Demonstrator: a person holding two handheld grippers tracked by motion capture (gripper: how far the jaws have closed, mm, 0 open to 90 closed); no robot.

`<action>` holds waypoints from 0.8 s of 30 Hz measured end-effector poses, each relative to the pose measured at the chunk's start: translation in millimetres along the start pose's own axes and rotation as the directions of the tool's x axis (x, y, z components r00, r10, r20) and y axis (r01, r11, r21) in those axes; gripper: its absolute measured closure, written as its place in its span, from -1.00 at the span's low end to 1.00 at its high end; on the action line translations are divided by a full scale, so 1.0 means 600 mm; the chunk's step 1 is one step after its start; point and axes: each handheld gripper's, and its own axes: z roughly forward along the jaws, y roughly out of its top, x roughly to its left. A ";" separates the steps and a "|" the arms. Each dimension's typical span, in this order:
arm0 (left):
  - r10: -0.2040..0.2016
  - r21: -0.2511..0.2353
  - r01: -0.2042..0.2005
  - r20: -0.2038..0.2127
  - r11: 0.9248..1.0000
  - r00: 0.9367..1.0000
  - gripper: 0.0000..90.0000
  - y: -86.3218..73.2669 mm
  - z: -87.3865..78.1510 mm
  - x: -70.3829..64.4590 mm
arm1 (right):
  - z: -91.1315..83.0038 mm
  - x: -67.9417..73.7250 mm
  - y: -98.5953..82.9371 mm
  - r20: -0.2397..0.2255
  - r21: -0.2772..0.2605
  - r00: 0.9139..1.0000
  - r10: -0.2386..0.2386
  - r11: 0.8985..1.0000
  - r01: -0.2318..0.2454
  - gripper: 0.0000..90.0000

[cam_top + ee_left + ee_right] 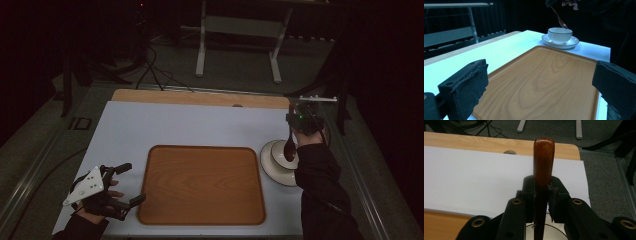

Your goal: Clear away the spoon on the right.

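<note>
A: Layout?
B: White bench [150,125], wooden tray [202,184] centre. Bowl [283,156] on saucer [270,167] to its right.
A: Claws?
B: Left claw [131,184] low beside tray, jaws apart, empty. Right claw [300,121] raised over bowl, clamped on wooden spoon [289,146], scoop hanging into bowl.

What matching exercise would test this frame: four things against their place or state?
Things:
1. wooden spoon
2. wooden tray
3. white bowl
4. left gripper

Places or states:
A. open, holding nothing, at the tray's left edge
B. sitting on a white saucer to the right of the tray
C. clamped by the handle in the right gripper, bowl end down over the white bowl
D. lying bare in the middle of the white table top

Pairs: 1-C, 2-D, 3-B, 4-A
</note>
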 end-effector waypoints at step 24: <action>0.006 0.003 -0.006 0.008 1.000 1.000 -0.97 0.000 0.001 -0.003 | -0.019 0.108 -0.025 -0.096 -0.014 0.995 0.006 1.000 -0.007 0.71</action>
